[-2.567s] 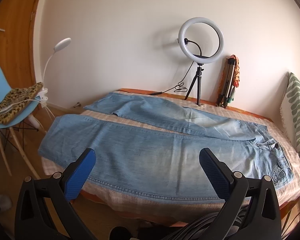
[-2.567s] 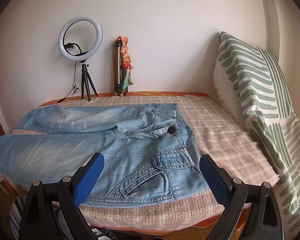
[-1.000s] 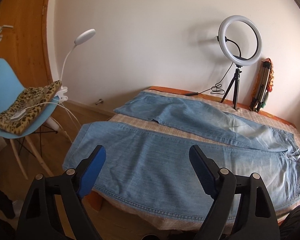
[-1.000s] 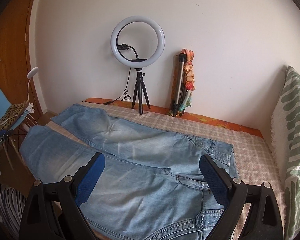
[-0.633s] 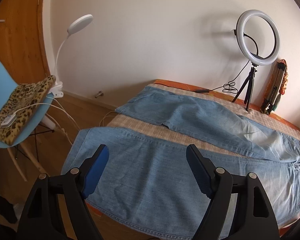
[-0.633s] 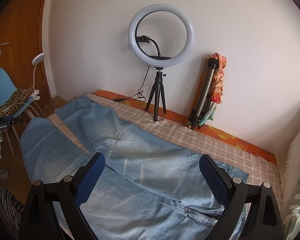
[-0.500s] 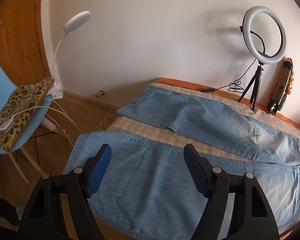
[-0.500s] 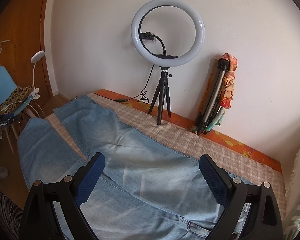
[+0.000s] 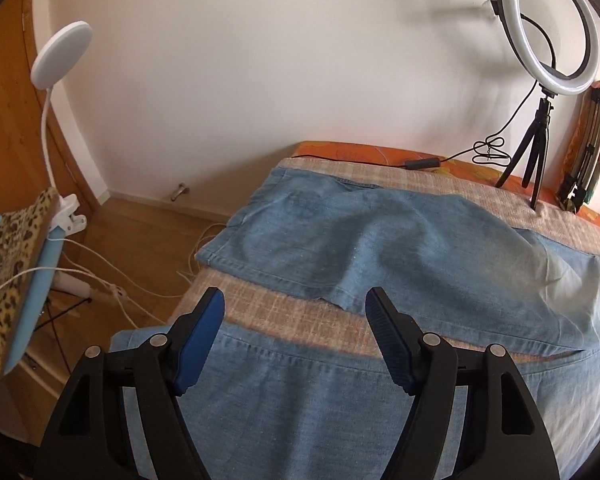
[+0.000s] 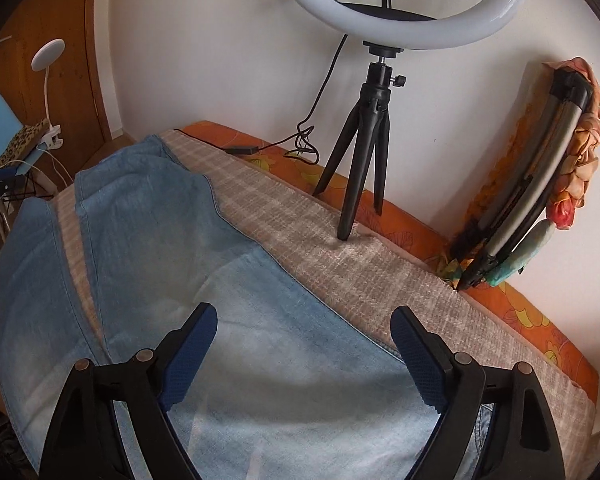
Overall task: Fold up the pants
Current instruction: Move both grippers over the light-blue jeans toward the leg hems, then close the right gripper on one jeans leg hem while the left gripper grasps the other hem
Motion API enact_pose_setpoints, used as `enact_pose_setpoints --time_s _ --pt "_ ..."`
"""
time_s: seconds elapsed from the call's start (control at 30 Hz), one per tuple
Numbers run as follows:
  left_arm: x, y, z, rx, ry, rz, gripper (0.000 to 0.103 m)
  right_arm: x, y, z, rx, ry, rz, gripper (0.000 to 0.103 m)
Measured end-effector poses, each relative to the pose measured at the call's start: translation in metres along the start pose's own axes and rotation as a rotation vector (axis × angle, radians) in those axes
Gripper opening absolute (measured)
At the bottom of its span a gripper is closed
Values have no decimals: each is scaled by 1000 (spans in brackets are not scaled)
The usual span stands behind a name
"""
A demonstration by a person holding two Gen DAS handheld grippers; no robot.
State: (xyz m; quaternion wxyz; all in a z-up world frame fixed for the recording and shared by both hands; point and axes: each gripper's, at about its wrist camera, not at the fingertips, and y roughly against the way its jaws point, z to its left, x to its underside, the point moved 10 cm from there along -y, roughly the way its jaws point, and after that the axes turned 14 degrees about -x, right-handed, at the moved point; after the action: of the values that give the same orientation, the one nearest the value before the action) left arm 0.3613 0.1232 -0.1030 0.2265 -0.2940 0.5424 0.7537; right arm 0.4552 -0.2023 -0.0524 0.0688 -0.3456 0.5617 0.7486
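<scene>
Tripod (image 10: 360,168) beside spread pants (image 10: 228,280)

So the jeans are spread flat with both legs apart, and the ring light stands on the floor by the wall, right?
Not quite. In the right wrist view the ring light stands on the bed's checked cover, on its tripod. The jeans do lie flat, legs apart.
</scene>
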Motion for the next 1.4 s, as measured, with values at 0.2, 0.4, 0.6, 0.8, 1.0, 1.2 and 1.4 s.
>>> enact_pose_setpoints --time_s 0.2,0.4,0.6,0.8,1.0,1.2,1.4 --pt "-14 -50 -29 22 -16 74 73 -8 -64 -16 -82 -28 54 89" --pt "-22 -97 -49 25 -5 141 73 -9 -113 -17 -95 28 143 92" --pt "-7 -131 -57 44 13 229 67 -3 -135 -27 -122 7 179 96" --pt "2 -142 -59 47 21 260 67 1 -135 -23 -169 -24 165 85" --pt "0 -146 -61 54 45 274 67 3 -123 0 -213 -3 182 19" --pt "-5 -147 -59 73 80 302 68 -5 -88 7 -197 -18 111 5" --pt "-30 -141 -46 115 183 294 69 -6 -33 46 -248 26 18 5"
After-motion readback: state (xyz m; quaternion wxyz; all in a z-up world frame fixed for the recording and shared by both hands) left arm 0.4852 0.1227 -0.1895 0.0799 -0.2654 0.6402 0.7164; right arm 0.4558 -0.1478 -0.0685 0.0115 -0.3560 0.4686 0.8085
